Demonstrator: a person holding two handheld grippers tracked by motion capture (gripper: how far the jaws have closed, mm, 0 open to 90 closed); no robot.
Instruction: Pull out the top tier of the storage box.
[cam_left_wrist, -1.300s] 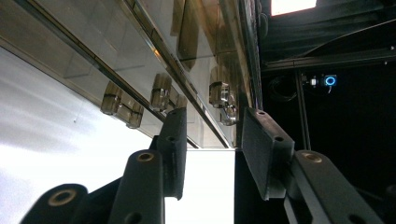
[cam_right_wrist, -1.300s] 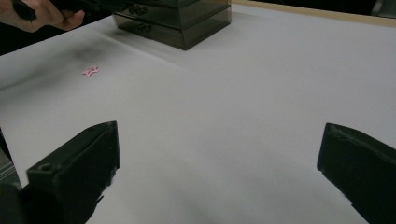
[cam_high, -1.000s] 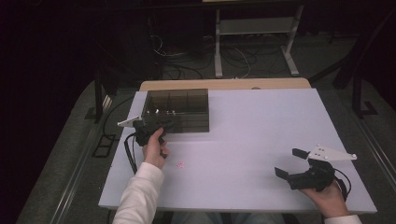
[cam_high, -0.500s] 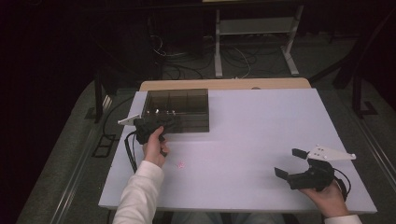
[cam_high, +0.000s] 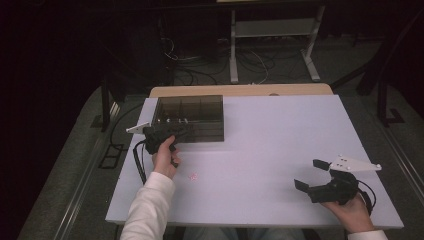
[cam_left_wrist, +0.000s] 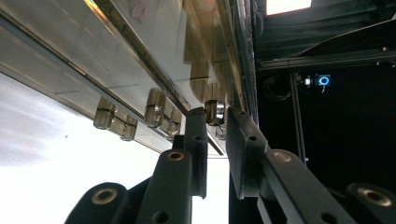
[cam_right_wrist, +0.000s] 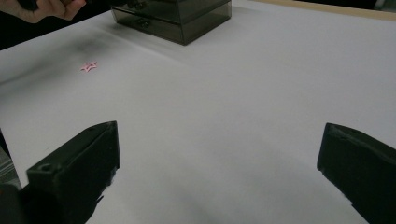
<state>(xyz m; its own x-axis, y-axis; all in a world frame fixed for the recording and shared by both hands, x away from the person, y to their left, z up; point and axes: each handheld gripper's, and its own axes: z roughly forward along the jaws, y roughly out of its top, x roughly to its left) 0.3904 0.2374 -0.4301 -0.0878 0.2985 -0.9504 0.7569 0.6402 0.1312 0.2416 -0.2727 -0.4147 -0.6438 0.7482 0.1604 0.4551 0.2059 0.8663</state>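
Observation:
A smoky clear drawer box (cam_high: 200, 111) stands at the table's far left. My left gripper (cam_high: 181, 131) is at its front face. In the left gripper view its jaws (cam_left_wrist: 216, 114) have just been closing, and a small round drawer knob (cam_left_wrist: 215, 111) now sits snug between the tips, which meet its sides. More knobs (cam_left_wrist: 154, 108) line the front beside it. A tiny pink star (cam_high: 192, 176) lies on the white table just behind that hand. My right gripper (cam_high: 310, 174) rests near the front right edge, jaws wide open (cam_right_wrist: 219, 140) with nothing between them.
The white table (cam_high: 280, 130) stretches bare between the box (cam_right_wrist: 173, 18) and the right gripper, with the star (cam_right_wrist: 88, 66) at its left. A wooden strip (cam_high: 240, 90) borders the far edge. Cables and a white metal frame (cam_high: 272, 35) stand on the dark floor beyond.

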